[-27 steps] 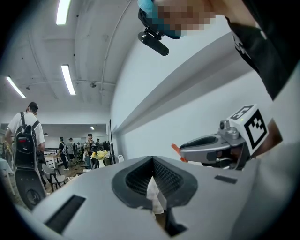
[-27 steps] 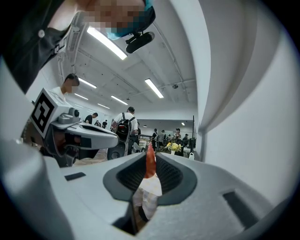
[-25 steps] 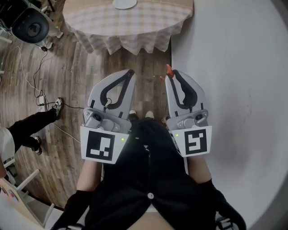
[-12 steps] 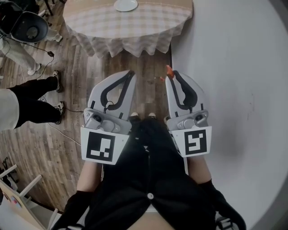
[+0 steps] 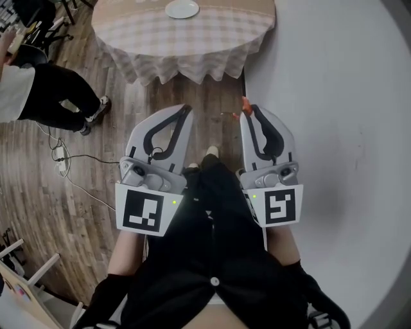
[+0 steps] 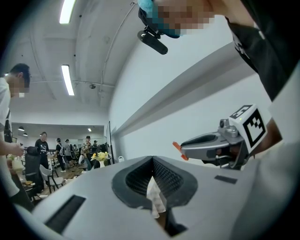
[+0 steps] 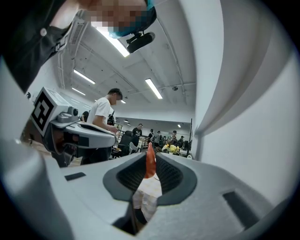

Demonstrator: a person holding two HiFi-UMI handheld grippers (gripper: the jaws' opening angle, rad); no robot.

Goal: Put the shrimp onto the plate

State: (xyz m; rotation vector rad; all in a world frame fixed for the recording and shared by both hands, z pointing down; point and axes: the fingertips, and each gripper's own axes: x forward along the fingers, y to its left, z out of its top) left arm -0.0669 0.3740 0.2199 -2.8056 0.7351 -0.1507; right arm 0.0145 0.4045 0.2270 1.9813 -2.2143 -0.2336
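Both grippers are held out in front of the person's body, above a wooden floor. My right gripper (image 5: 249, 110) is shut on an orange shrimp (image 5: 244, 103), whose tip sticks out past the jaws. In the right gripper view the shrimp (image 7: 150, 162) stands upright between the closed jaws of the right gripper (image 7: 151, 157). My left gripper (image 5: 187, 108) is shut with nothing in it, and its tips (image 6: 153, 158) meet. A white plate (image 5: 182, 8) sits on a round table (image 5: 154, 38) with a checked cloth, well ahead of both grippers.
A person in black trousers (image 5: 61, 96) stands at the left by the table. Cables (image 5: 70, 160) lie on the floor at the left. A white wall (image 5: 334, 96) runs along the right side. More people and chairs (image 6: 61, 154) fill the room beyond.
The bystander at the left has walked up towards the table. Both grippers have shifted slightly lower in the view, the right still shut on the shrimp. One shoe has stepped forward.
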